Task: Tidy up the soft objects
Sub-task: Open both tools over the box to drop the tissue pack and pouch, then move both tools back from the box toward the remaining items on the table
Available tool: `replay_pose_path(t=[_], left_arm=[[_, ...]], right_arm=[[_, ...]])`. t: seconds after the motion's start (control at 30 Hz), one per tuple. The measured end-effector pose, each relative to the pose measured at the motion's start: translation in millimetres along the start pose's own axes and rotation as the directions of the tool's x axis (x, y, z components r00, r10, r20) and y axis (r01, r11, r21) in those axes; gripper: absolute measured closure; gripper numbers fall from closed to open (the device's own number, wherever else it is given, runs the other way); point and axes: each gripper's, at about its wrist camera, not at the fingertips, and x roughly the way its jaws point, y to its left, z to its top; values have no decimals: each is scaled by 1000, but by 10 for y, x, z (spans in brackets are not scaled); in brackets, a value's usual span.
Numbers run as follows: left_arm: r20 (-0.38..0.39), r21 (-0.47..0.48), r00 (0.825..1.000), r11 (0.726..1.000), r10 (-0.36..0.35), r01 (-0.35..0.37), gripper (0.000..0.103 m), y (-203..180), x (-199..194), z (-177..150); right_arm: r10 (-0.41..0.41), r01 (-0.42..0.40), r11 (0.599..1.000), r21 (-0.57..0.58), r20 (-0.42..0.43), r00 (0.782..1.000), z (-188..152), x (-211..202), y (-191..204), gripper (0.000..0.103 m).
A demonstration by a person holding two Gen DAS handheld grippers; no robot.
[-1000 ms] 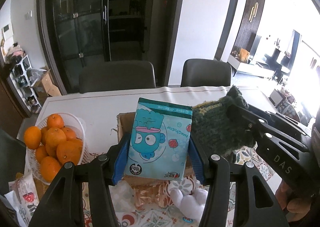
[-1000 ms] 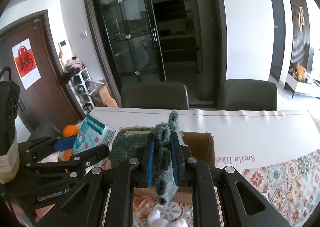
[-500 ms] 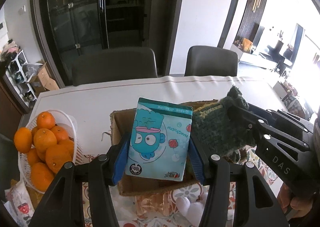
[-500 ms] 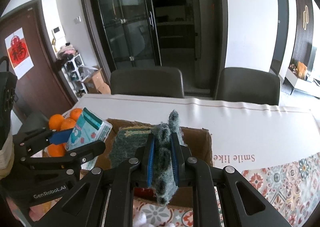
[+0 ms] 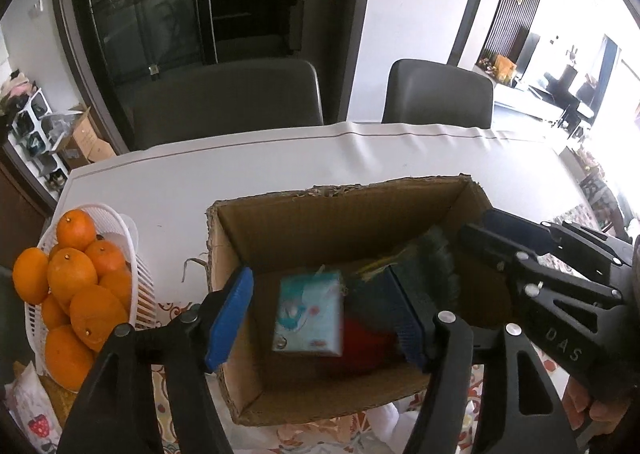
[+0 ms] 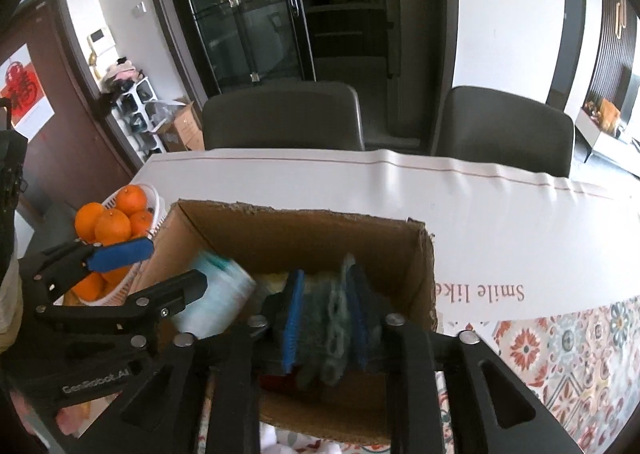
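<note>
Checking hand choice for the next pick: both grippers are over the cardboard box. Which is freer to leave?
Left. Both jaws have just been opening, but the left gripper is clear of the tissue pack, down in the cardboard box; the right gripper has the green knit piece between its pads.

Both wrist views look steeply down, close over the same cardboard box (image 5: 320, 222) (image 6: 304, 230), side by side.
</note>
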Motion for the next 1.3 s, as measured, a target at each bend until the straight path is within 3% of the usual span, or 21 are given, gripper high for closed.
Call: replay_pose_path(t=[0.07, 0.57, 0.9, 1.3], left_arm=[[-1, -1, 1000, 1000, 11, -11, 35, 0, -17, -12], [60, 13, 996, 998, 60, -61, 31, 0, -533, -250], [78, 9, 995, 998, 64, -65, 29, -1, -872, -567], [36, 29, 996, 996, 88, -89, 27, -113, -1034, -1105]], right_arm=[[-16, 16, 1000, 3, 3, 1000, -12, -13, -11, 64], [-76, 73, 996, 42, 53, 996, -182, -487, 69, 48], [-84, 81, 996, 39, 70, 994, -415, -802, 233, 44], [-133, 133, 989, 59, -1, 991, -897, -960, 228, 44]])
